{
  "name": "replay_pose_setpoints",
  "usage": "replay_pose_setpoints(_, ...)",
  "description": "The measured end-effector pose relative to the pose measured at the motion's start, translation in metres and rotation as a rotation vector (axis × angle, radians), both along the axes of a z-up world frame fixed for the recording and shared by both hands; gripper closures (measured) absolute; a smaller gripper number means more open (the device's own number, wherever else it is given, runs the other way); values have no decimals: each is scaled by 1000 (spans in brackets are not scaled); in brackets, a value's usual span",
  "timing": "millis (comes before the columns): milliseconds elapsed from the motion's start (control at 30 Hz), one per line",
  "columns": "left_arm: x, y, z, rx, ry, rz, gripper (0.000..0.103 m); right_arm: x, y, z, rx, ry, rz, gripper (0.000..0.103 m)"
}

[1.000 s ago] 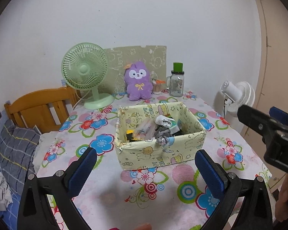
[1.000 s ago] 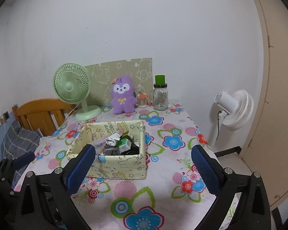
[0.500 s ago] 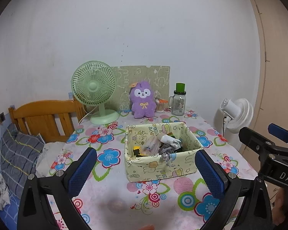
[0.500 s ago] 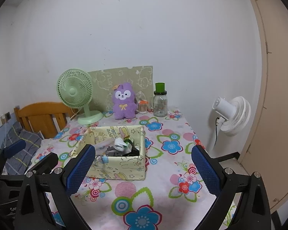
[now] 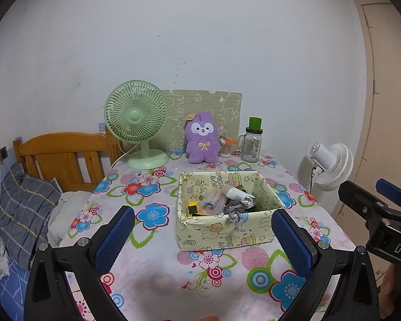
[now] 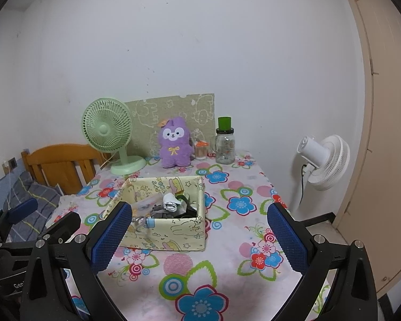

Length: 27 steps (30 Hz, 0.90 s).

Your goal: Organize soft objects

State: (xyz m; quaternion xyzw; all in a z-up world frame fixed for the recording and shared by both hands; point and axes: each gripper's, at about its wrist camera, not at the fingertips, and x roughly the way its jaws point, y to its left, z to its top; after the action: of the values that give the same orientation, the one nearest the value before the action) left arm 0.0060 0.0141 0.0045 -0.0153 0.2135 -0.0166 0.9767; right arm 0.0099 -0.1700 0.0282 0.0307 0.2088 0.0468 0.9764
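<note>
Left wrist view shows your left claw [image 5: 201,234] spread wide and holding nothing, the fabric box [image 5: 227,210] just ahead of it on the counter [image 5: 152,262], soft items [image 5: 222,202] piled inside. Your right claw [image 6: 199,234] is likewise spread and bare. This fits either sorting about to start or just finished, so hold clear.

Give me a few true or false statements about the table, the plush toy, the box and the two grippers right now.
1. The purple plush toy stands upright beside the green fan. True.
2. The patterned box is empty. False: it holds mixed small items.
3. The left gripper is open and holds nothing. True.
4. The right gripper is shut on the plush toy. False: it is open and empty.
5. The glass jar lies on its side. False: it stands upright.
</note>
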Motion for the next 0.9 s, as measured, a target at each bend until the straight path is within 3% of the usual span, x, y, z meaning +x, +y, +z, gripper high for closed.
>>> replay_pose_setpoints(900, 5, 3, 1, -20, 4, -1, 0, 8, 0, -2, 8, 11, 3, 1)
